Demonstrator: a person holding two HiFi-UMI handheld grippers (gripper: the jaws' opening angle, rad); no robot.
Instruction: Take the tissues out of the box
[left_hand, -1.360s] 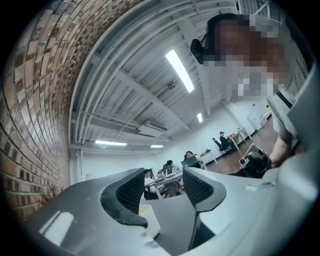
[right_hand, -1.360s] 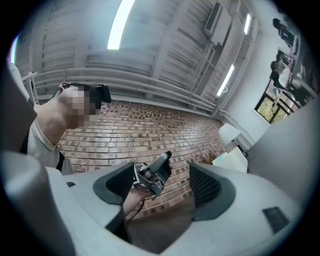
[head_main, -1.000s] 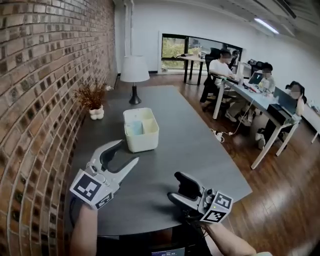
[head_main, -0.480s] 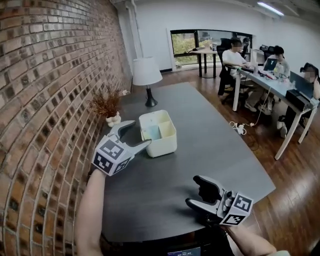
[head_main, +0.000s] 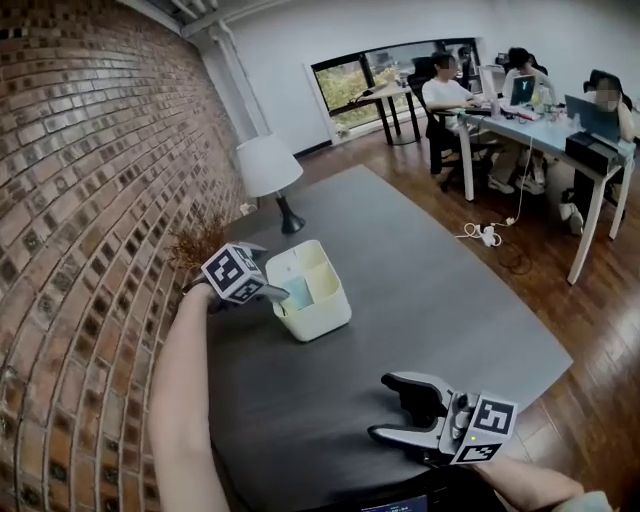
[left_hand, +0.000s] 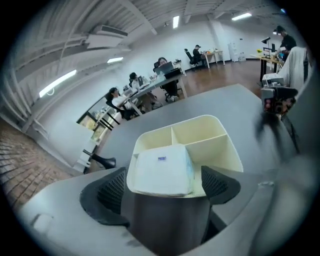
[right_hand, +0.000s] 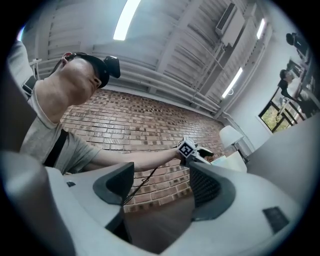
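Left gripper (head_main: 268, 293) was at the left rim of the cream box (head_main: 330, 318), on the far-left part of the table (head_main: 420, 290). Its jaws were opening, already fairly wide. The tissue pack (left_hand: 162, 170) sat between them in the box's nearest compartment, pads clear of it, nothing gripped. Right gripper (head_main: 400, 410) was low at near right, jaws apart, empty. Likely best approach: straddle the pack inside the compartment walls, pinch its sides rather than the rim, then lift straight up. The box looked light and may ride up.
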